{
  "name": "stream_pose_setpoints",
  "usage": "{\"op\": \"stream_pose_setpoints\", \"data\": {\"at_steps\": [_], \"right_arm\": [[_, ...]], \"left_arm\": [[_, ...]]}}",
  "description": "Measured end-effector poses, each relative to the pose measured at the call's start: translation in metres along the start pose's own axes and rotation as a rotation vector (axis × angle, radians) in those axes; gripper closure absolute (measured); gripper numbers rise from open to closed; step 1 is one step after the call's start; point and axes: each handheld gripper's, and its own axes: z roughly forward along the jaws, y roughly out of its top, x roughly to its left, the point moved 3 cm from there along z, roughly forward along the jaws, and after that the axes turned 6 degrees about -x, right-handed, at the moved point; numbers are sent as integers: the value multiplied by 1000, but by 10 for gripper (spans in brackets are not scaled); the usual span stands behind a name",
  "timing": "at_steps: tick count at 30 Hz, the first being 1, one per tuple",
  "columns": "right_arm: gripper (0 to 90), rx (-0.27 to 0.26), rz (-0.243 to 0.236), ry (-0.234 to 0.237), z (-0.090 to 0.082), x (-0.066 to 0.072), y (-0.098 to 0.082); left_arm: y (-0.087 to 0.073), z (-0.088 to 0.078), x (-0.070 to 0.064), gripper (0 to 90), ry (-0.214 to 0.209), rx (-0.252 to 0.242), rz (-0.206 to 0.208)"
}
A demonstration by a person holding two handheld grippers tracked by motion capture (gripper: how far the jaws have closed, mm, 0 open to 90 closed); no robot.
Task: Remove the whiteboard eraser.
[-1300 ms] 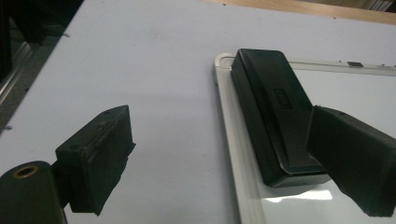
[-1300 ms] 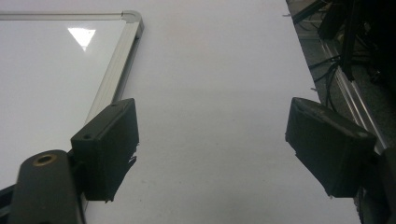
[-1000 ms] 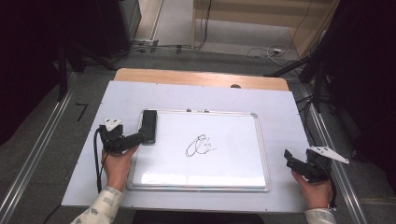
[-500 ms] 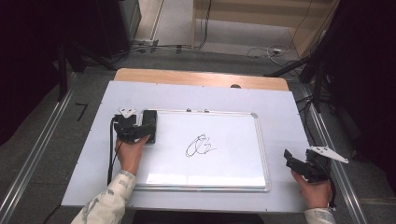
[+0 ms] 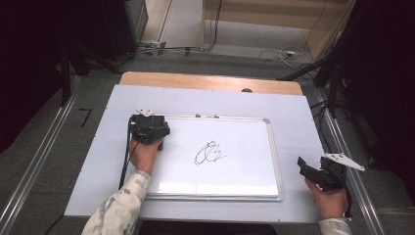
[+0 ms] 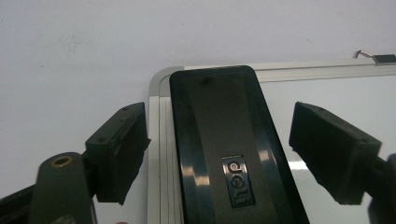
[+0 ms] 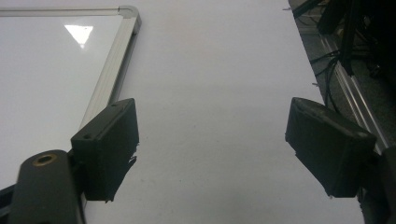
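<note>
A black eraser (image 6: 224, 140) lies on the top left corner of the whiteboard (image 5: 235, 176), partly over its metal frame. My left gripper (image 6: 219, 140) straddles it. Its jaws have just been closing and stand a little off the eraser's two long sides, a thin gap showing at each. In the high view the left gripper (image 5: 148, 128) covers the eraser. A black scribble (image 5: 210, 152) sits in the board's middle. My right gripper (image 5: 307, 169) rests open on the white table right of the board, with nothing between its jaws (image 7: 210, 149).
The whiteboard (image 7: 46, 70) lies on a white table sheet (image 5: 293, 112) with a wooden strip (image 5: 210, 82) at its far edge. Two small clips (image 5: 205, 116) sit on the board's top frame. Metal rails (image 5: 352, 166) run along both sides, and cables lie on the floor beyond.
My left hand has moved right and forward from beside the board onto the eraser at its top left corner. The right hand has kept still.
</note>
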Motion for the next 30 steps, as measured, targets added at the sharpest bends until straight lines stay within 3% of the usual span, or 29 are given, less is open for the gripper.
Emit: {"op": "stream_pose_setpoints", "data": {"at_steps": [9, 13, 18, 22, 30], "right_arm": [[163, 0, -1, -1, 0, 0, 0], [167, 0, -4, 2, 0, 0, 0], [167, 0, -3, 1, 0, 1, 0], [167, 0, -4, 1, 0, 0, 0], [167, 0, -3, -3, 1, 1, 0]], "left_arm": [[1, 6, -5, 256, 29, 22, 9], [1, 7, -6, 328, 30, 13, 17], [-2, 10, -9, 334, 32, 21, 24], [-2, 11, -9, 396, 31, 16, 29], [-2, 10, -9, 408, 27, 9, 41]]}}
